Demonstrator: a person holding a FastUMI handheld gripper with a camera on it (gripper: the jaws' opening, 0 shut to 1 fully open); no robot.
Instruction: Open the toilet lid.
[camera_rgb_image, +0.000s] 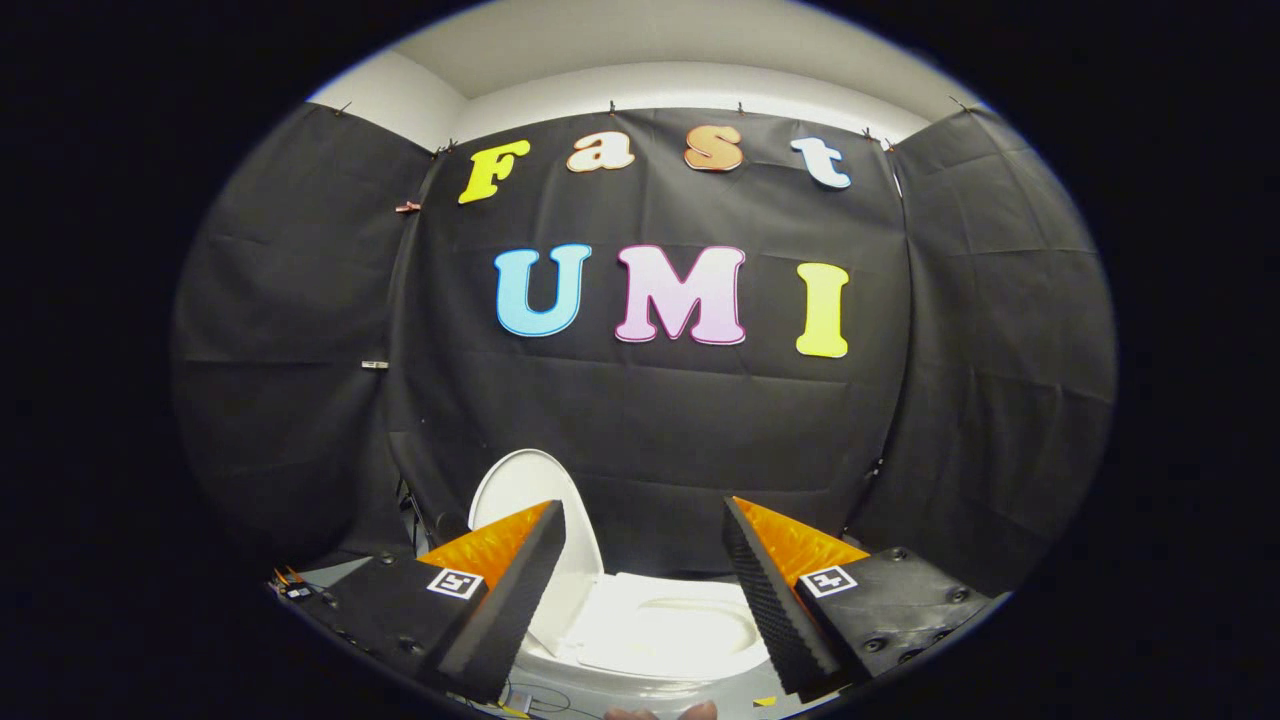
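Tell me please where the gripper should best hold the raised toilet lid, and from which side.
Probably the lid's free rounded top edge, approached from the bowl side. It stands upright beyond the first finger, thin enough for the open gripper, which holds nothing, to pinch across.

toilet lid (520, 490) | white | raised upright | beside open bowl (665, 630)
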